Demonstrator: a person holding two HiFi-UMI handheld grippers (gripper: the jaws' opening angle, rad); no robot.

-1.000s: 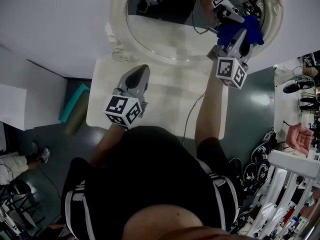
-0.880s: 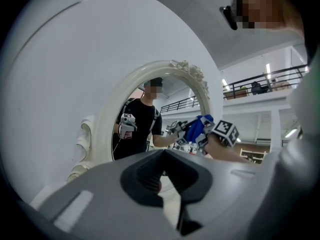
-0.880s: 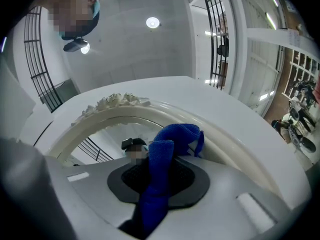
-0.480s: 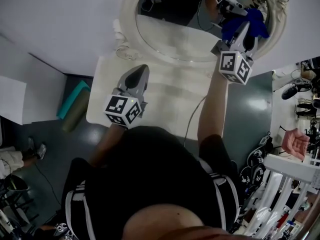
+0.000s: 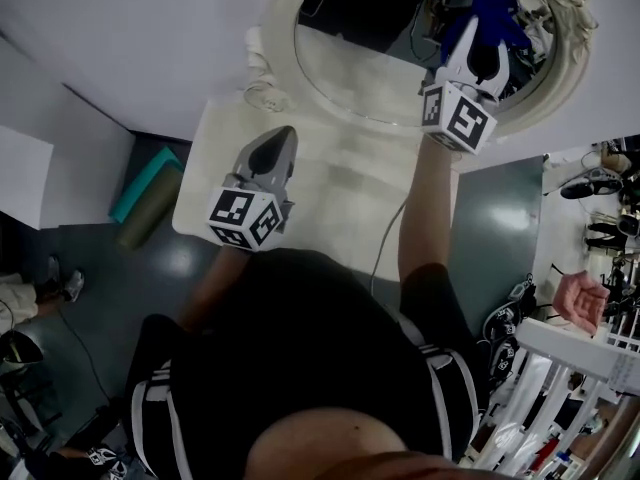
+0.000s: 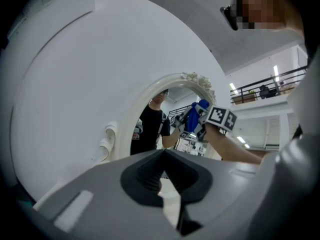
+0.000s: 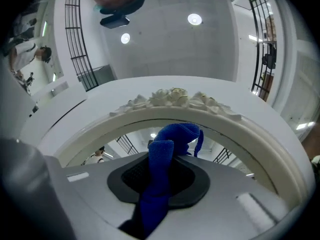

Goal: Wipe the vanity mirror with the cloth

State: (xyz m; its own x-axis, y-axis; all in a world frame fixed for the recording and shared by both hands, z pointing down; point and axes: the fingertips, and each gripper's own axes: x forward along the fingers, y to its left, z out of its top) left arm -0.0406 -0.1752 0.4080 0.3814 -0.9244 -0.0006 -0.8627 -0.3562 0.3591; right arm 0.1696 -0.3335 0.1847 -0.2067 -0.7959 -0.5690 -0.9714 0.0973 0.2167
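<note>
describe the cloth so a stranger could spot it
Find the oval, white-framed mirror behind the table. Near its right edge the right gripper holds the cloth at the glass. It is the only bright blue thing, pinched between the fingers.

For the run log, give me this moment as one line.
right gripper: shut on blue cloth, at vanity mirror | left gripper: shut, empty, above table

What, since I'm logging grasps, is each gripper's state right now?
Left gripper: closed, empty.
Right gripper: closed on the blue cloth.

The cloth (image 7: 160,174) looks nubby, the mirror (image 5: 360,68) glossy, its frame (image 5: 282,18) matt.
</note>
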